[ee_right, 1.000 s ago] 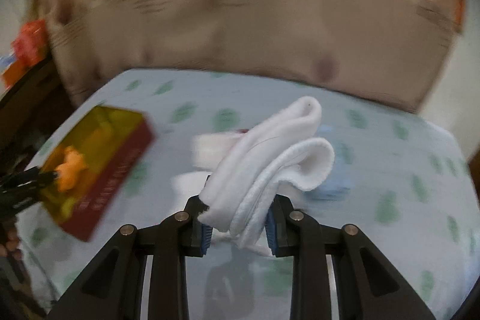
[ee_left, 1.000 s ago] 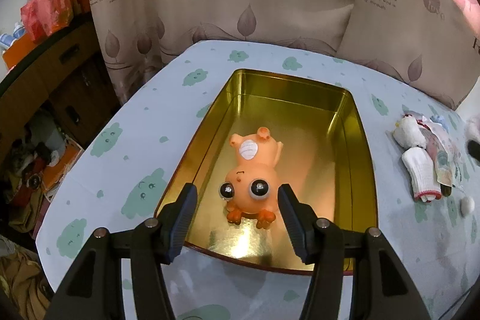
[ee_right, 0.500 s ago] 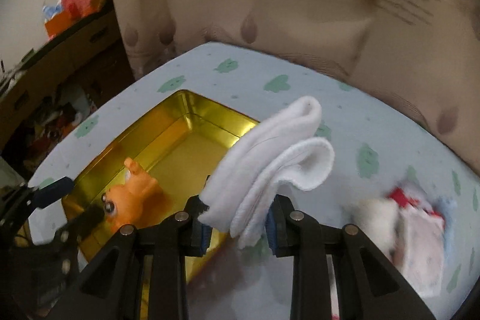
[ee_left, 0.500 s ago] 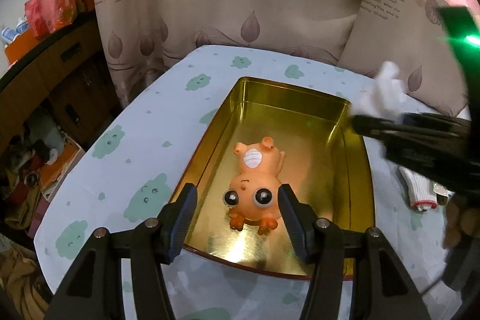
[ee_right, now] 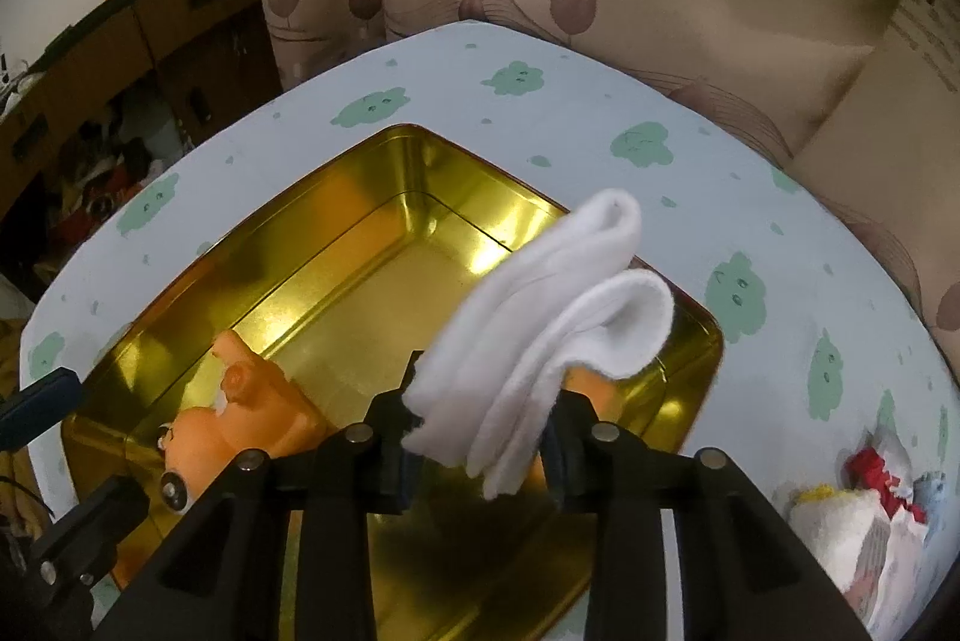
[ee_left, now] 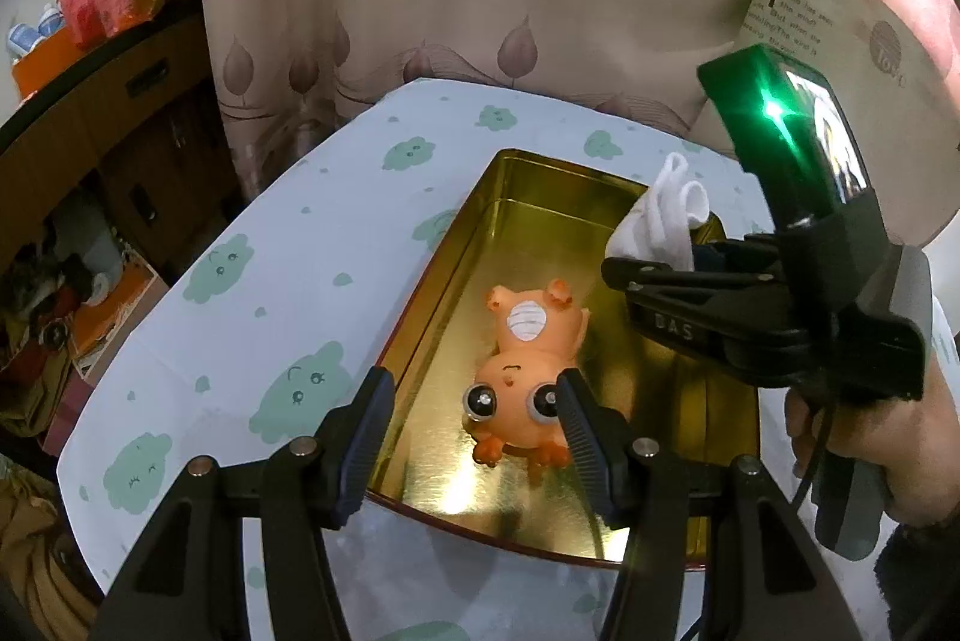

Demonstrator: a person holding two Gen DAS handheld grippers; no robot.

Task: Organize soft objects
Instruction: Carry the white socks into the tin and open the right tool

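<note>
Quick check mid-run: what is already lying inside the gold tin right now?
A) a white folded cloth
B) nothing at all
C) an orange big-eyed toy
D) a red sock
C: the orange big-eyed toy lies on the floor of the gold tin, while the white folded cloth sits above it between the fingers of the right gripper, whose jaws are opening.

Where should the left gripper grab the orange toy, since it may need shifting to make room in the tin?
Probably across the orange toy's round head, coming from above: it lies on the gold tin's floor, head between the left gripper's open fingers.
</note>
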